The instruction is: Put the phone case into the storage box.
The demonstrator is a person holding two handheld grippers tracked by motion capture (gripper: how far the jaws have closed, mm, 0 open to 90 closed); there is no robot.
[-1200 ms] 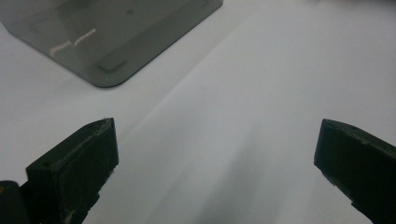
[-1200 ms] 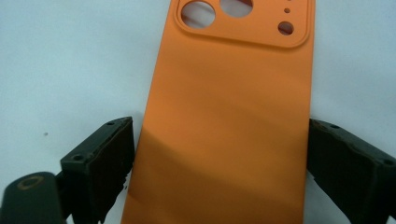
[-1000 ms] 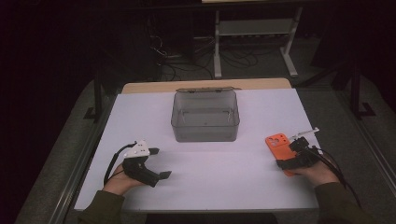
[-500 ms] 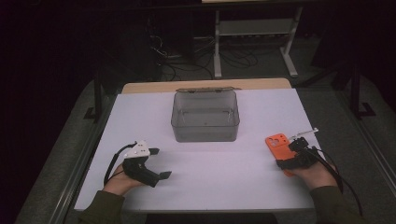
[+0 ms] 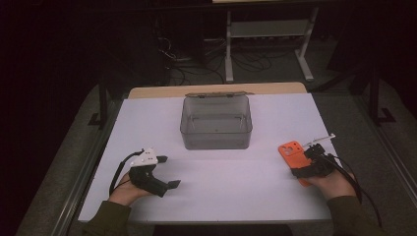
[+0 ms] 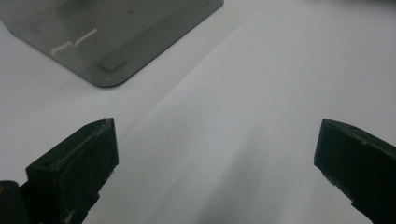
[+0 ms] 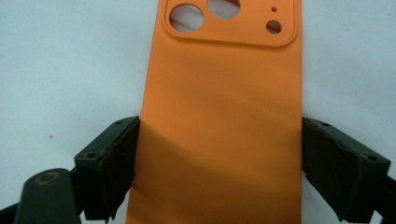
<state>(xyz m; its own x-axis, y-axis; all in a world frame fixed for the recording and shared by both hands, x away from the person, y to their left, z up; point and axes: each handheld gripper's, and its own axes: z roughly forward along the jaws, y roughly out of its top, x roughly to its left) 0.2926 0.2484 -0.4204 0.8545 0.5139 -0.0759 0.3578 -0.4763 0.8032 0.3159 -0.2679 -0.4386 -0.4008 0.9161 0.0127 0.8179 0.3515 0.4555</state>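
An orange phone case [image 5: 290,150] lies flat on the white table [image 5: 231,182] at the right, camera cut-outs pointing away from the person. My right gripper [image 5: 301,161] reaches over its near end. In the right gripper view the case [image 7: 224,93] runs between the two black jaws of the right gripper [image 7: 219,125], and each pad touches one long edge. My left gripper [image 5: 168,171] rests at the front left, held in a hand, with its jaws spread wide over bare table. The left gripper [image 6: 218,125] has nothing between its jaws.
A clear grey plastic box [image 5: 216,123] stands open at the middle back of the table; its corner [image 6: 107,42] shows ahead of the left jaws. Dark floor, cables and a white shelf frame [image 5: 268,44] lie beyond the table's far edge.
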